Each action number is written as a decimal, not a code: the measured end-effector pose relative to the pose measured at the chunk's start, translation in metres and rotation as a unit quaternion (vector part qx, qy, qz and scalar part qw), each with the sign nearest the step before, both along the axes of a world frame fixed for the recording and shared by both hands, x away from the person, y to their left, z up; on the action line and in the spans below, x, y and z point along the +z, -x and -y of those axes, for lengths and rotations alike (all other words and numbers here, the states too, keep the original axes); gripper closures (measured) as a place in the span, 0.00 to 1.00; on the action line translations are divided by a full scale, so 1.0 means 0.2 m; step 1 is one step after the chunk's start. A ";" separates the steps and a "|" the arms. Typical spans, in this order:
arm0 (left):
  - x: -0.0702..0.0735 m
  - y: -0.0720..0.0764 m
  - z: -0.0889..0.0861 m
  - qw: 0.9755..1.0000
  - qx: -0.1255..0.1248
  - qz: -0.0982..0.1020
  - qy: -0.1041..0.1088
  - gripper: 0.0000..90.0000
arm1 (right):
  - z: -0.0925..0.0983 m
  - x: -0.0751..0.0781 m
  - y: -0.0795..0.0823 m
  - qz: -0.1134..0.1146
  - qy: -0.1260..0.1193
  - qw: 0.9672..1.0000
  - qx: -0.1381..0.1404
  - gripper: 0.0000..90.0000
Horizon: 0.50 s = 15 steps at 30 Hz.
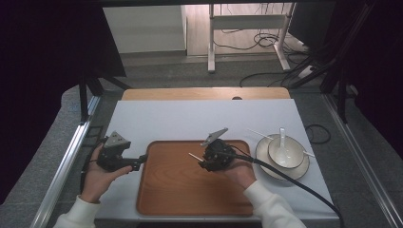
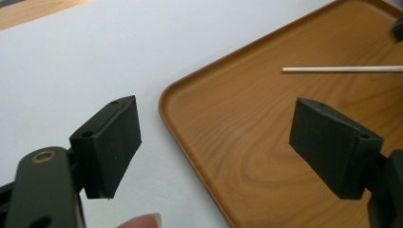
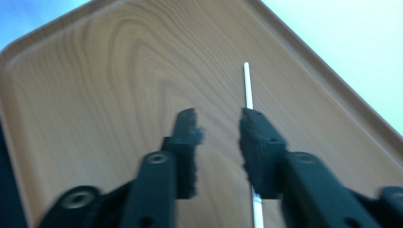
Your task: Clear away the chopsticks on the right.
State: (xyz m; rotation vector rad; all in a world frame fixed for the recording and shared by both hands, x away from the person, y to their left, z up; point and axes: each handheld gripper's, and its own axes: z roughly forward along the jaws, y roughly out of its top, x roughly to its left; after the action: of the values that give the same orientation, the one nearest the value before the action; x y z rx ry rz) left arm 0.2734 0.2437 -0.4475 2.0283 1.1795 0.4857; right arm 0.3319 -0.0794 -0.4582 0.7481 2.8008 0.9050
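Hovering mid-frame over the wooden tray (image 1: 176, 190), the right gripper (image 1: 203, 164) carries a white chopstick (image 1: 195, 156) against one pad, jaws partly open; the left gripper (image 1: 141, 160) gapes empty at frame left.

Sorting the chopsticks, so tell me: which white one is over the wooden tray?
The chopstick poking out beside the right gripper, over the tray. The other chopstick lies across the plate, off the tray.

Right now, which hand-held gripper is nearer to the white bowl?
Right. The right hand-held gripper is over the tray beside the white bowl; the left hand-held gripper is beyond the tray's far edge.
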 end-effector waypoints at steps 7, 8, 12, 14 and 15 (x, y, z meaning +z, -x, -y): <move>0.01 0.00 -0.02 1.000 0.009 0.004 0.003 0.19 | -0.05 -0.09 -0.08 -0.023 0.021 0.999 0.016 1.00; 0.01 0.00 -0.02 1.000 0.009 0.002 0.001 0.19 | -0.05 -0.10 -0.08 -0.022 0.025 0.999 0.018 1.00; 0.00 0.00 0.00 1.000 0.003 0.000 -0.003 0.19 | -0.06 -0.14 -0.09 -0.023 0.038 0.999 0.013 1.00; -0.01 0.00 0.01 1.000 -0.001 -0.001 -0.005 0.19 | -0.06 -0.16 -0.09 -0.024 0.044 0.999 0.012 1.00; -0.01 0.00 0.02 1.000 -0.003 -0.001 -0.004 0.19 | -0.06 -0.17 -0.09 -0.025 0.046 0.999 0.011 1.00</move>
State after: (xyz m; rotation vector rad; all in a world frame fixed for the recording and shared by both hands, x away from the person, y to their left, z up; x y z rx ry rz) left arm 0.2730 0.2402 -0.4491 2.0396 1.1745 0.4871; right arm 0.3501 -0.0664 -0.4931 0.7382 2.8765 0.7651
